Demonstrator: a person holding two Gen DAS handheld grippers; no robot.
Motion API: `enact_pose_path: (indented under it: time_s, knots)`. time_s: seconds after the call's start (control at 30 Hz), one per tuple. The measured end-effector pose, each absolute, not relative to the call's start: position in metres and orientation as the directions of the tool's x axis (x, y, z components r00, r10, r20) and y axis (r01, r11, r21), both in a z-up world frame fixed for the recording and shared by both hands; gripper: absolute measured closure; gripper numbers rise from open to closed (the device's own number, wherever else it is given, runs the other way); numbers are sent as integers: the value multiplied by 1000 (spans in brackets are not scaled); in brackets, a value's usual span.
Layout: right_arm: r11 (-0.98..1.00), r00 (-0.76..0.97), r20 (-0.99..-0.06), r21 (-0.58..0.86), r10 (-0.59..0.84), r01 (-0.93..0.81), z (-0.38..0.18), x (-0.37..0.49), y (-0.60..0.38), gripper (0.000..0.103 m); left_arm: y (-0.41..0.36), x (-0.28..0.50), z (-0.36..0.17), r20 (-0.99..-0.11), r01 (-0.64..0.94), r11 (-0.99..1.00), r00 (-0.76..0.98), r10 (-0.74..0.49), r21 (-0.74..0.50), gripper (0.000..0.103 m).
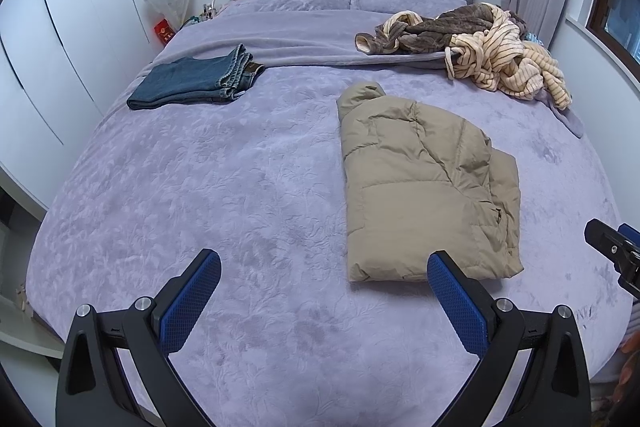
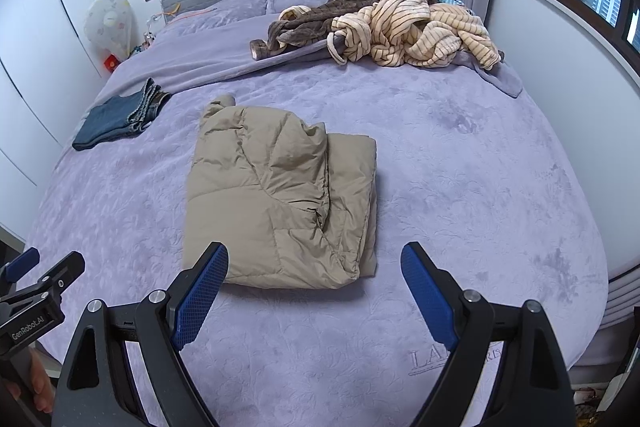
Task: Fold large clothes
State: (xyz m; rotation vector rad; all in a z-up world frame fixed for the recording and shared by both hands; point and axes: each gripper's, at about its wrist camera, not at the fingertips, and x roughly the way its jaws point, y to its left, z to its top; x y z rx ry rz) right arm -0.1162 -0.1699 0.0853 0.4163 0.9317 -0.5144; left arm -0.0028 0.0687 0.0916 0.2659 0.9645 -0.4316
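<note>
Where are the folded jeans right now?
In both views the folded jeans lie on the bed's far left side, left of the tan puffer jacket and across from the heap of striped robes.

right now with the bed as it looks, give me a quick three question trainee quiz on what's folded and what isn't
1. True or false: the tan quilted puffer jacket lies folded on the lilac plush bedspread.
2. Which item is not yet folded? A) the blue denim jeans B) the cream striped fleece robe C) the tan jacket
3. Fill in: both the left claw and the right claw stand ____ and hold nothing.

Key: 1 true; 2 B; 3 open
</note>
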Motion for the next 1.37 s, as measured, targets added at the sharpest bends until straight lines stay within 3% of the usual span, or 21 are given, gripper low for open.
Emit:
enact_pose_path:
  time_s: [1.37]
  knots:
    - [811,492,-839,111,-234,575,88,-112,-162,13,80,-15,95,-827,433,901,516,-222,29,0]
